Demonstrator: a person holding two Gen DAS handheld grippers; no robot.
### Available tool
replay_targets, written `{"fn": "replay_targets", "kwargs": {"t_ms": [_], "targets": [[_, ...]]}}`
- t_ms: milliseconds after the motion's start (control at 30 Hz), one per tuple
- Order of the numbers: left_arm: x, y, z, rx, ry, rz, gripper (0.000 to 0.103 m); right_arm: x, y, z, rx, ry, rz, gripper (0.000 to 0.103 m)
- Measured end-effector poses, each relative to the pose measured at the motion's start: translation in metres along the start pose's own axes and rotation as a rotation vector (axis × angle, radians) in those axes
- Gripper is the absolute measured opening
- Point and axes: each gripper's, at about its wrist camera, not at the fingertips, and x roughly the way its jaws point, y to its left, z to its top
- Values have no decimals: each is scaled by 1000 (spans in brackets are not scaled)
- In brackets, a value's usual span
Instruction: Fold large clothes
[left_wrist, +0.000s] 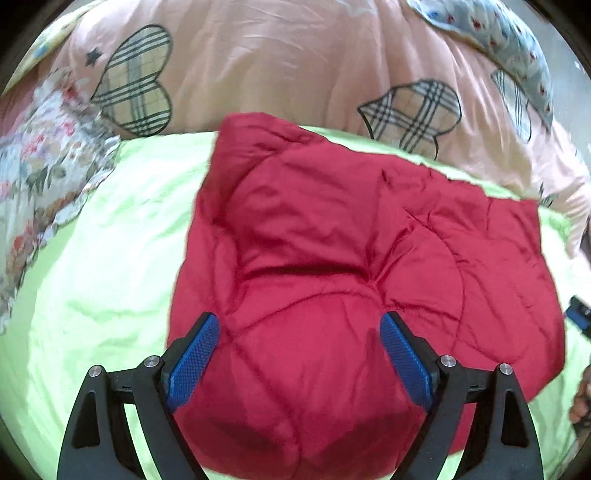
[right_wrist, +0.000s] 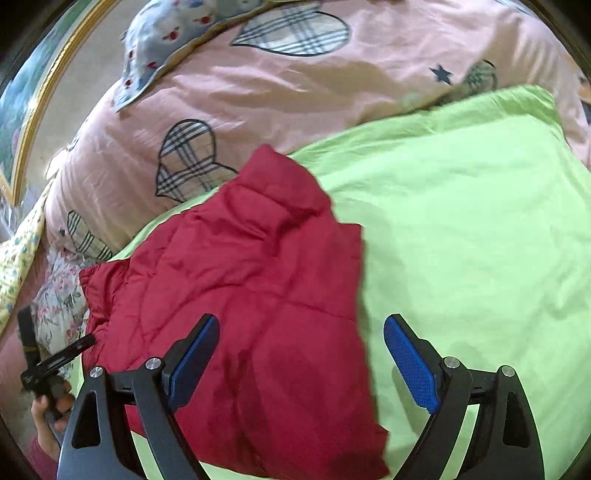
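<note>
A red quilted padded jacket (left_wrist: 332, 266) lies folded into a compact block on a light green sheet (left_wrist: 110, 258). My left gripper (left_wrist: 299, 350) is open and empty, held just above the jacket's near part. In the right wrist view the same jacket (right_wrist: 251, 295) lies left of centre on the green sheet (right_wrist: 461, 240). My right gripper (right_wrist: 301, 354) is open and empty, above the jacket's right edge. The left gripper (right_wrist: 55, 362) shows at the far left of that view, in the person's hand.
A pink duvet with plaid hearts (left_wrist: 295, 66) is bunched along the far side of the bed. A floral cloth (left_wrist: 40, 177) lies at the left. A light blue patterned pillow (left_wrist: 509, 44) sits at the far right. A gold-framed picture (right_wrist: 33, 110) hangs on the wall.
</note>
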Motion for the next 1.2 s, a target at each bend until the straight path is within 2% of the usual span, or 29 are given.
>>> {"fn": "replay_targets", "kwargs": {"t_ms": [167,333,500,667,767,867,967,1033,1100,1200], "targets": [[-7,32,-4,-102,-6,-36,92,-1,-11,-4,47,25,31,92],[10,71,-11,-249,30,-98,93,7,-23,-8,103,66,81,92],[43,98,-13,-368,78,-218,97,28,-35,-15,165,138,105,92],[80,112,-11,-467,136,-347,102,45,-42,-20,227,160,163,95],[105,109,-8,-495,187,-426,102,55,-40,-20,241,173,189,98],[116,100,-3,-461,196,-425,102,65,-33,-20,247,200,230,98],[116,92,-1,-414,174,-409,88,72,-20,-21,231,221,250,95],[110,91,1,-394,162,-418,69,71,-15,-23,214,214,238,83],[97,86,3,-360,145,-419,59,67,-15,-23,234,211,257,64],[77,77,4,-315,126,-406,52,55,-12,-20,234,206,272,49]]}}
